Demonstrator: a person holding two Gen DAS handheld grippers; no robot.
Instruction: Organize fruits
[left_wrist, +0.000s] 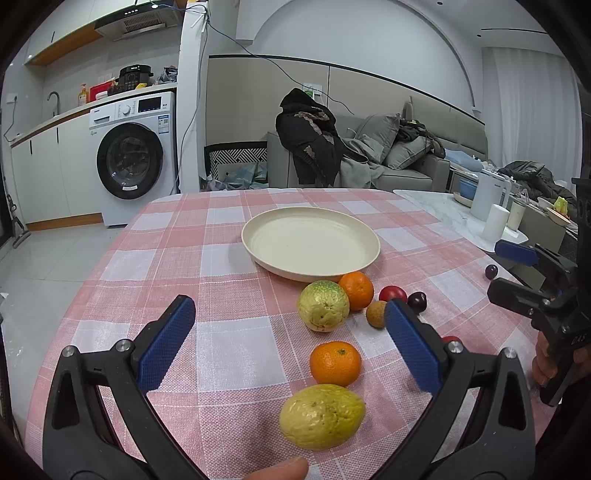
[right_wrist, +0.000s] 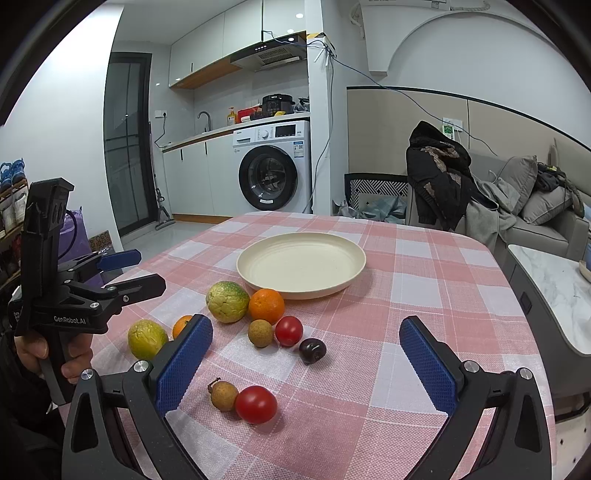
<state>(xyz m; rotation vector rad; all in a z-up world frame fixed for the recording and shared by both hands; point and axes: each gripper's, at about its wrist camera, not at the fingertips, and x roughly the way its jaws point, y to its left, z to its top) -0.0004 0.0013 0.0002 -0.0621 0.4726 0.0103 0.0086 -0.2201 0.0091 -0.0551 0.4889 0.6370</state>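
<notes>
Both grippers, left gripper (left_wrist: 290, 345) and right gripper (right_wrist: 306, 354), tilt down, jaws wide.

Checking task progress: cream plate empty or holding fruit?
Empty. The plate shows bare cream inside in both views; all the fruit lies on the tablecloth.

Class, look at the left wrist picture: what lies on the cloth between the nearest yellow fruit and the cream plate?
In the left wrist view, an orange, then a green-yellow fruit lie between the yellow fruit and plate.

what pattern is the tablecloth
Pink and white checks on the tablecloth, clearest in the right wrist view.
</notes>
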